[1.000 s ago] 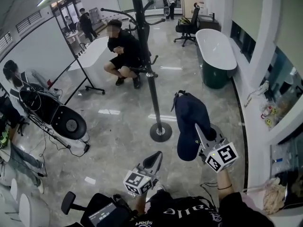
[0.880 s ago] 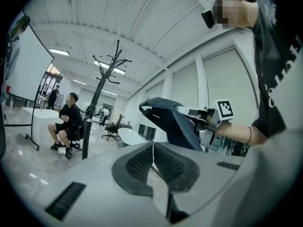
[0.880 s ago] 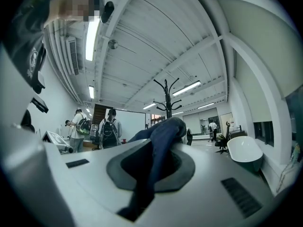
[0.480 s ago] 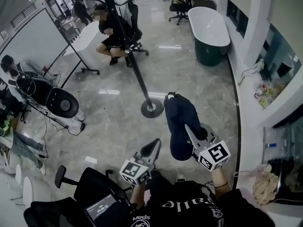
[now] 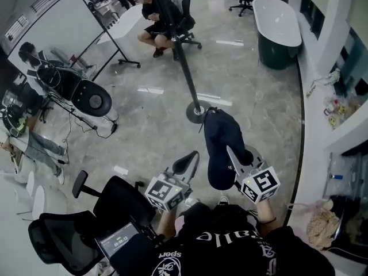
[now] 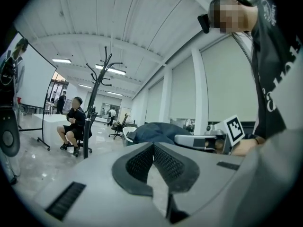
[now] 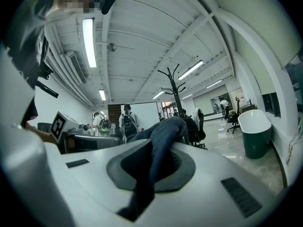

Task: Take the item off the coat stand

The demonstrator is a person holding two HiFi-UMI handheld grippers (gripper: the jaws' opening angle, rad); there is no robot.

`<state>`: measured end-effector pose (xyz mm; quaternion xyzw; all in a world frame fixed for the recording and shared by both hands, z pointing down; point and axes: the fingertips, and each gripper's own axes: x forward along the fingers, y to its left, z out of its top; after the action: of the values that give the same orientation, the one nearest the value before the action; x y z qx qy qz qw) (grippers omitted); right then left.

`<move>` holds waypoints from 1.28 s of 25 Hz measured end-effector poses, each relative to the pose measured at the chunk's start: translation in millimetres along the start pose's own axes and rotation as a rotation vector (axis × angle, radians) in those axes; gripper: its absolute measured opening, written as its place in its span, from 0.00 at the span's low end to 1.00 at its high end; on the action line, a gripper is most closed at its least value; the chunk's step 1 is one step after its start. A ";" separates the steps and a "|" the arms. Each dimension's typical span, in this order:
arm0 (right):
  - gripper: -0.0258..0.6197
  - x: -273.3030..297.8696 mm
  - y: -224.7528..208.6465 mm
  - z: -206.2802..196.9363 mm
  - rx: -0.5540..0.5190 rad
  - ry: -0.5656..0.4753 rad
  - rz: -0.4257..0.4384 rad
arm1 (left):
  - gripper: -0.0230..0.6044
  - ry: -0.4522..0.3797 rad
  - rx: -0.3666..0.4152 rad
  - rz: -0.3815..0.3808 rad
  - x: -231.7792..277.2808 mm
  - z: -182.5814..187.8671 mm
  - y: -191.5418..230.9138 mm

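We hold a dark navy cap (image 5: 223,145), limp soft fabric with a rounded crown, pinched in our right hand-held gripper (image 5: 230,150). It hangs over the glossy marble floor (image 5: 144,125), at five o'clock from the coat stand (image 5: 194,111) base. Only the right gripper view shows cloth folded between the jaws. Our left hand-held gripper (image 6: 152,161) sits closed, empty.

Right tool (image 5: 230,151), grey, two-jaw, with a black-and-white marker cube, is held out ahead of the chest. Its jaws are clamped on a navy blue fabric cap (image 5: 221,145) that is draped over them. The bare right forearm (image 5: 266,214) is behind it. Left tool (image 5: 185,163), same grey build, sits left of the cap and apart from it, jaws pressed together with nothing between them, tips pointing forward. The left forearm (image 5: 167,223) is tucked close to the body.
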<state>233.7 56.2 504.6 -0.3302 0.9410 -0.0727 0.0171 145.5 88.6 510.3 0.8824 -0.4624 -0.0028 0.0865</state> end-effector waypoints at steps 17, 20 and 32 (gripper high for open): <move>0.08 21.4 92.4 -17.6 0.020 0.065 0.034 | 0.04 0.013 -0.050 0.004 -82.5 -2.7 9.2; 0.08 25.6 107.7 -20.5 0.013 0.072 0.040 | 0.04 -0.006 -0.054 -0.005 -94.2 -5.2 14.4; 0.09 34.2 119.9 -16.9 -0.006 0.089 0.016 | 0.04 -0.026 -0.065 -0.039 -102.2 0.5 24.0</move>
<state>131.5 129.4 504.1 -0.3190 0.9437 -0.0843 -0.0252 67.4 158.6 505.9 0.8879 -0.4457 -0.0311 0.1092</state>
